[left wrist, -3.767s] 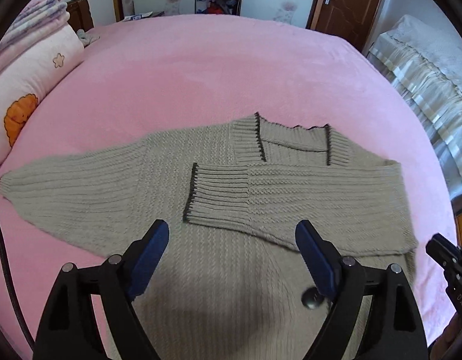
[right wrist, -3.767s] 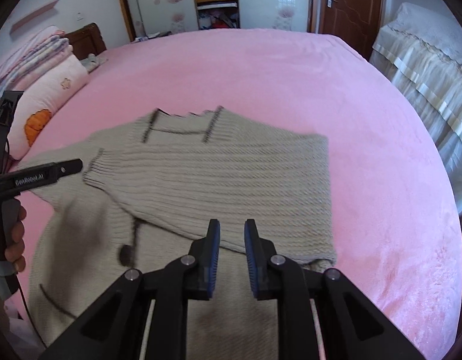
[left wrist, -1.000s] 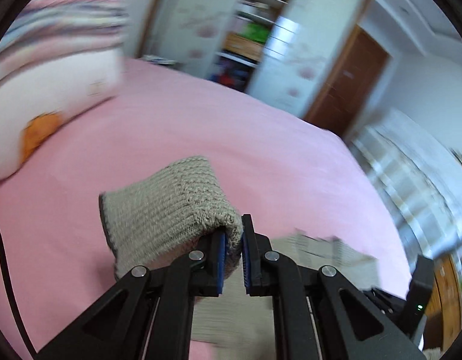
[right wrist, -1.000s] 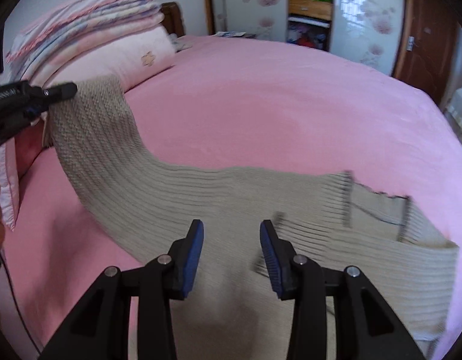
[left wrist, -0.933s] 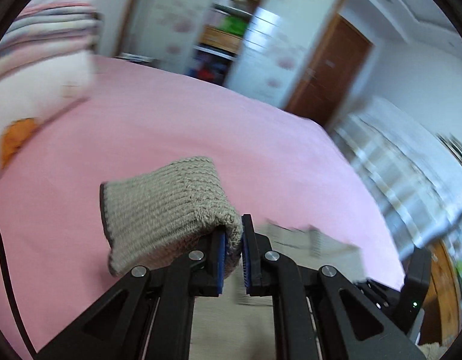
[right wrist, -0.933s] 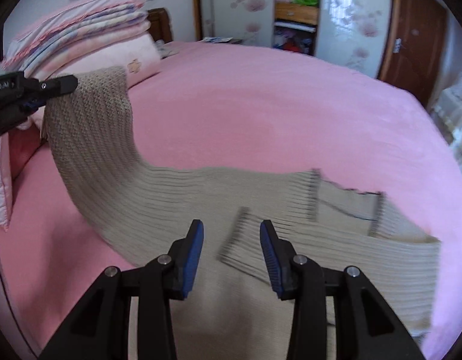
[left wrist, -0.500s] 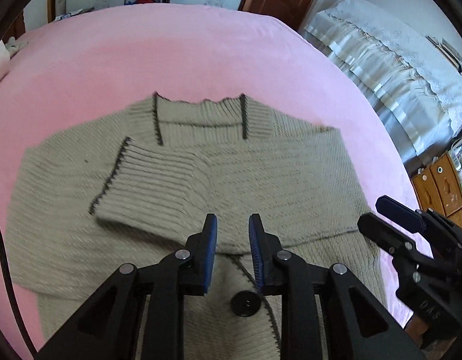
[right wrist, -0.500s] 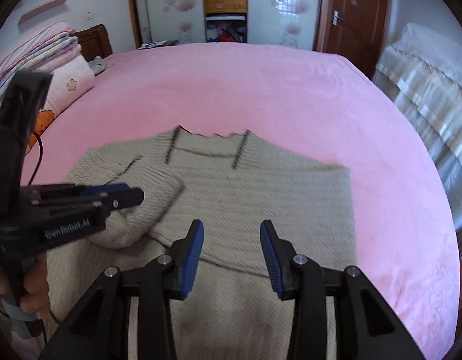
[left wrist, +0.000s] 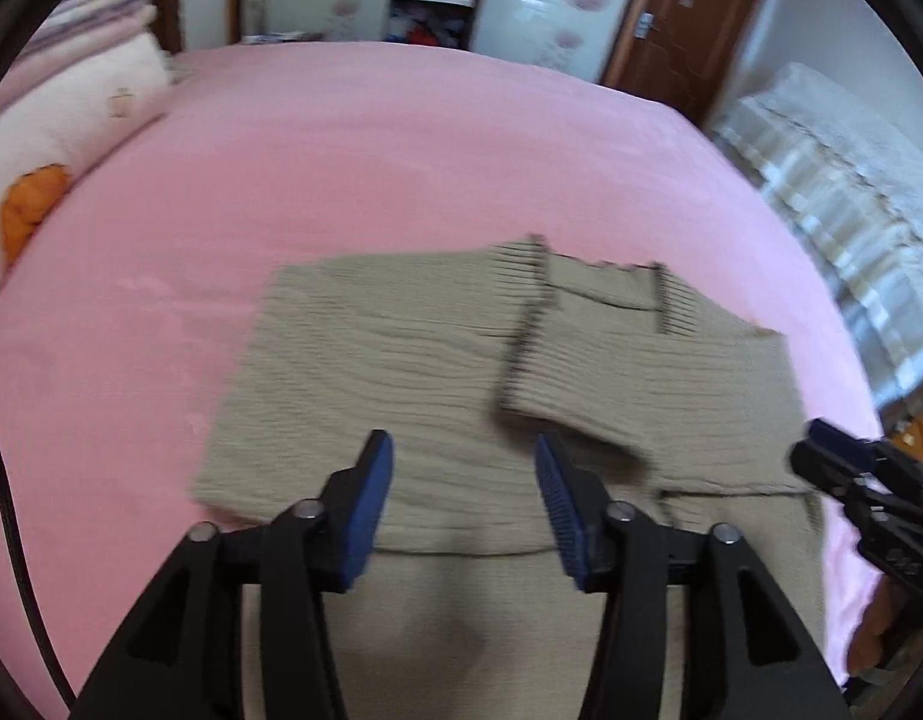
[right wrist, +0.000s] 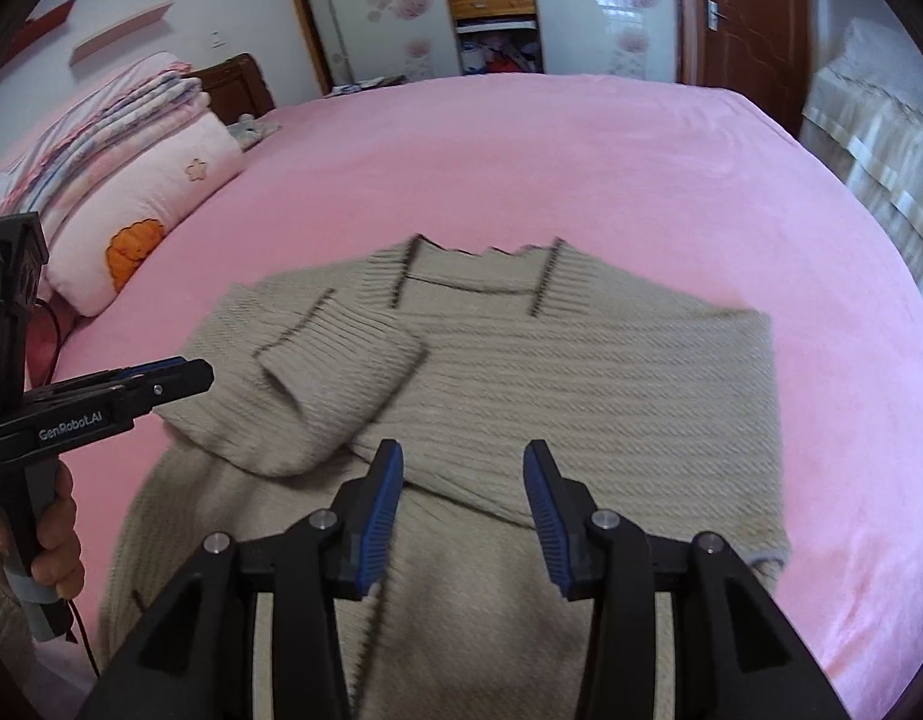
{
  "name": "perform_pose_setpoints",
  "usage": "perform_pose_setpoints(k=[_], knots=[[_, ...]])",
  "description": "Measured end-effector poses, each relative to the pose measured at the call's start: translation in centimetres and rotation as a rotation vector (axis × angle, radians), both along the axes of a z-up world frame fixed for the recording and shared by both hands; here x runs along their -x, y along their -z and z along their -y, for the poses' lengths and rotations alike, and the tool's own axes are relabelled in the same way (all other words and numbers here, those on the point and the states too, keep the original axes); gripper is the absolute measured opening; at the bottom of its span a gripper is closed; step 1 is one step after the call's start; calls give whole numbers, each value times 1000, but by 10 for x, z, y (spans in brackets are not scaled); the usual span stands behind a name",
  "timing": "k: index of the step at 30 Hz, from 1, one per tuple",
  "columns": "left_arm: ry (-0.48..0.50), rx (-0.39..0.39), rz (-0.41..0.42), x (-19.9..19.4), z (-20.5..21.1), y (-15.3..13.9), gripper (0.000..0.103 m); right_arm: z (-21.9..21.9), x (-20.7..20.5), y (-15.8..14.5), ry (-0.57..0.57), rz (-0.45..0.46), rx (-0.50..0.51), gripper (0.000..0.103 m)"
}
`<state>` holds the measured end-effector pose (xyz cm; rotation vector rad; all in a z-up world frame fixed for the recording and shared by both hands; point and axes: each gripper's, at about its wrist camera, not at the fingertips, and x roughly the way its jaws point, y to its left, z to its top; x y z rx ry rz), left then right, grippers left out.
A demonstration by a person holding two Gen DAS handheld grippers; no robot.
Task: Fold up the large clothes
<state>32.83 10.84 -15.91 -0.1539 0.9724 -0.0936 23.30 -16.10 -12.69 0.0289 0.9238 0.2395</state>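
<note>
Left gripper (left wrist: 464, 501) is spread wide and empty — the left sleeve (right wrist: 341, 354), carried a second ago, has been laid across the sweater (right wrist: 581, 372) on the bed (right wrist: 521, 168). Right gripper (right wrist: 461, 510) is likewise parted; the body fold is judged next.

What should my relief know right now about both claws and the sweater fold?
Left claw: open, empty, above the sweater.
Right claw: open, empty, over the sweater's middle.
Sweater lies flat on the pink bed, collar facing away.
Done: both sleeves folded across the chest; left sleeve cuff lies on top.
Left: fold the body, probably hem up toward the collar, then tidy.
</note>
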Motion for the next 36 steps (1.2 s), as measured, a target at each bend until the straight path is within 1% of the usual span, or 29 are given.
perform_pose_setpoints(k=[2, 3, 5, 6, 8, 10, 11, 12, 14, 16, 18, 19, 20, 21, 23, 25, 28, 30, 32, 33, 34, 36], knots=[[-87, -50, -14, 3, -30, 5, 56, -26, -7, -8, -49, 24, 15, 49], [-121, -53, -23, 5, -42, 9, 56, -36, -10, -9, -66, 32, 28, 50], [-188, -43, -32, 13, -67, 18, 56, -66, -19, -10, -114, 47, 73, 58], [-214, -39, -38, 15, -75, 24, 56, -77, -23, -8, -135, 49, 94, 59], [-280, -22, -60, 24, -94, 37, 56, -108, -32, 3, -182, 56, 182, 61], [-336, 26, -98, 35, -114, 57, 56, -134, -39, 17, -221, 49, 264, 61], [-348, 53, -122, 38, -122, 67, 56, -142, -43, 25, -235, 42, 296, 61], [-350, 63, -136, 41, -125, 75, 56, -153, -48, 35, -241, 31, 341, 61], [-355, 54, -149, 43, -130, 83, 56, -165, -58, 53, -233, 19, 436, 61], [-353, 40, -160, 41, -134, 89, 56, -173, -67, 68, -199, 22, 545, 61], [-345, 45, -166, 35, -134, 92, 56, -172, -76, 77, -156, 16, 608, 59], [-336, 46, -169, 32, -133, 92, 56, -169, -80, 77, -142, 10, 599, 42], [-327, 43, -170, 29, -129, 93, 56, -165, -84, 76, -133, -9, 576, 10], [-313, 38, -168, 21, -125, 91, 56, -158, -90, 71, -108, -26, 549, 7], [-292, 28, -163, 13, -116, 93, 56, -142, -96, 52, -52, 0, 478, 7], [-269, 4, -160, 3, -105, 92, 56, -121, -102, 26, 4, 45, 401, 7], [-260, -13, -161, -7, -94, 91, 56, -81, -107, -14, 91, 120, 277, 7], [-256, -25, -161, -13, -86, 90, 56, -58, -110, -30, 132, 155, 218, 7], [-252, -39, -165, -15, -81, 91, 56, -34, -114, -37, 160, 163, 160, 7], [-252, -49, -168, -16, -78, 92, 56, -19, -118, -36, 178, 149, 128, 7], [-253, -55, -170, -16, -78, 92, 56, -6, -121, -31, 194, 125, 98, 7], [-254, -56, -177, -17, -76, 96, 56, 23, -123, -9, 243, 56, 40, 7]])
